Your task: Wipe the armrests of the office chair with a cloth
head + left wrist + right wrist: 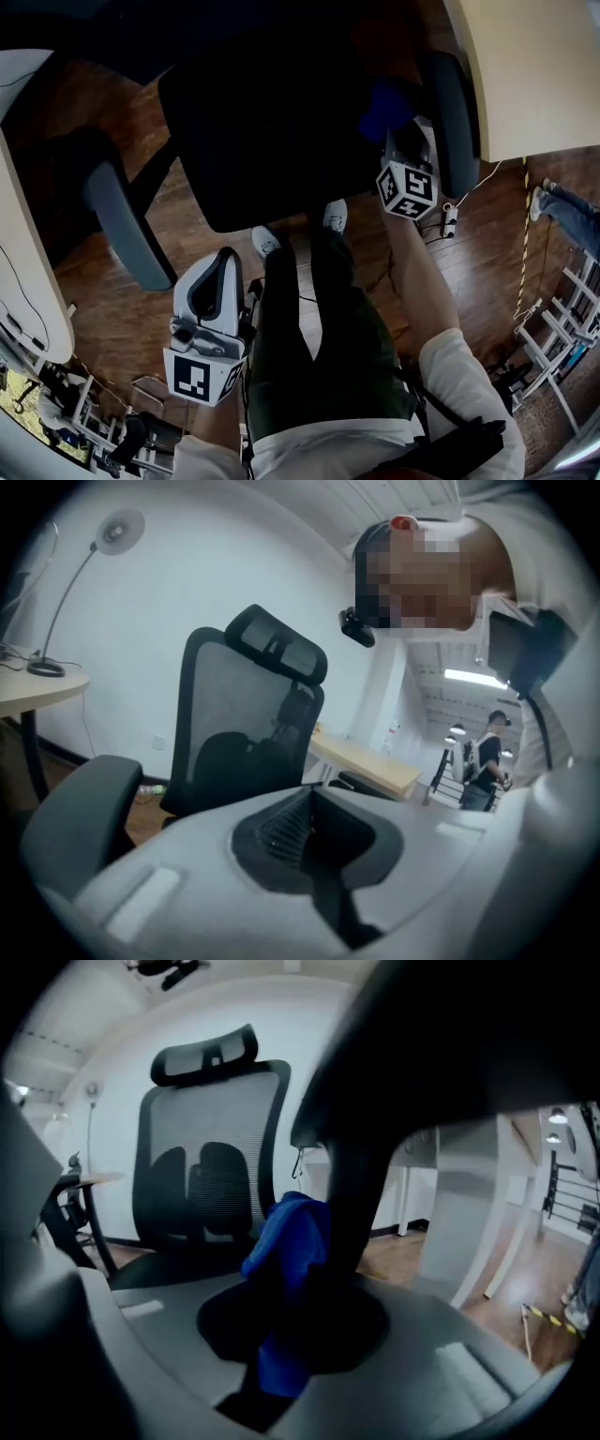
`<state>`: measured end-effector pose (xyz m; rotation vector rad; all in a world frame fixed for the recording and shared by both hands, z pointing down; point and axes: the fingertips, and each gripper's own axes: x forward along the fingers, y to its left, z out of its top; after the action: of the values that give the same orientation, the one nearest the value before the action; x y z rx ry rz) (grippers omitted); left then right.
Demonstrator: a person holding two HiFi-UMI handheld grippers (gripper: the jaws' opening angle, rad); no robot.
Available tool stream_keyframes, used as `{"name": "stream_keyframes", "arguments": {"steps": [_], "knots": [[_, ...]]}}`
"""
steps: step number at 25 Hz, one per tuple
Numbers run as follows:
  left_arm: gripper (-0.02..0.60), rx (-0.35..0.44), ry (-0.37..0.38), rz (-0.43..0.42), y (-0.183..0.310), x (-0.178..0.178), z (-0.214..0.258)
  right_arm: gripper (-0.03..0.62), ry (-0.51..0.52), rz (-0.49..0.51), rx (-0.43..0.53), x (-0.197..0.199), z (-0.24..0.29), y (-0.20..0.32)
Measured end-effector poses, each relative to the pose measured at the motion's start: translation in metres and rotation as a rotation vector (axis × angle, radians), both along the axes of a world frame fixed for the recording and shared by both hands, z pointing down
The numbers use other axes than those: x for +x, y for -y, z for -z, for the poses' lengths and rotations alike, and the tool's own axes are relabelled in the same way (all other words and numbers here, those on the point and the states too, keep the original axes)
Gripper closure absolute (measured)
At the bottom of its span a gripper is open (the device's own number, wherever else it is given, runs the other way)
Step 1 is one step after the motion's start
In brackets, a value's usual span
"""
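Observation:
The black office chair (272, 122) stands in front of me, with a grey left armrest (127, 220) and a right armrest (450, 122). My right gripper (401, 131) is shut on a blue cloth (384, 103) close beside the right armrest. In the right gripper view the cloth (286, 1260) bunches up from the jaws against the armrest's dark underside and post (366, 1147). My left gripper (220, 272) hangs low by my leg, right of the left armrest; its jaws stand together with nothing between them (314, 803). The mesh backrest (248, 733) shows ahead of it.
A pale desk (525, 75) runs along the right, next to the right armrest, and another curved desk edge (28, 281) lies at the left. A lamp (112, 532) stands on a side table. A person (487, 752) stands far behind. Cables (450, 220) lie on the wooden floor.

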<state>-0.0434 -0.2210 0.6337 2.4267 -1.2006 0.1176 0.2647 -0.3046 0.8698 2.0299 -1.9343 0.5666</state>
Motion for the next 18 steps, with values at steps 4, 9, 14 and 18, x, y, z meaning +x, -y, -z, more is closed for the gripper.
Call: {"name": "stream_keyframes", "arguments": {"steps": [4,9,14,18], "knots": [[0.581,-0.012,-0.031,0.04,-0.014,-0.027,0.003,0.522,-0.096,0.052,-0.185,0.013,-0.068,0.023],[0.581,0.017,-0.038,0.182,-0.021,-0.07,0.018,0.523,0.122,0.48,-0.049,-0.165,0.033,0.02],[0.581,0.036,-0.034,0.313,-0.031,-0.118,0.03,0.522,0.392,0.868,-0.086,-0.41,0.079,-0.041],[0.581,0.036,-0.015,0.394,-0.052,-0.15,0.033,0.522,0.302,0.846,-0.243,-0.456,-0.021,-0.022]]}}
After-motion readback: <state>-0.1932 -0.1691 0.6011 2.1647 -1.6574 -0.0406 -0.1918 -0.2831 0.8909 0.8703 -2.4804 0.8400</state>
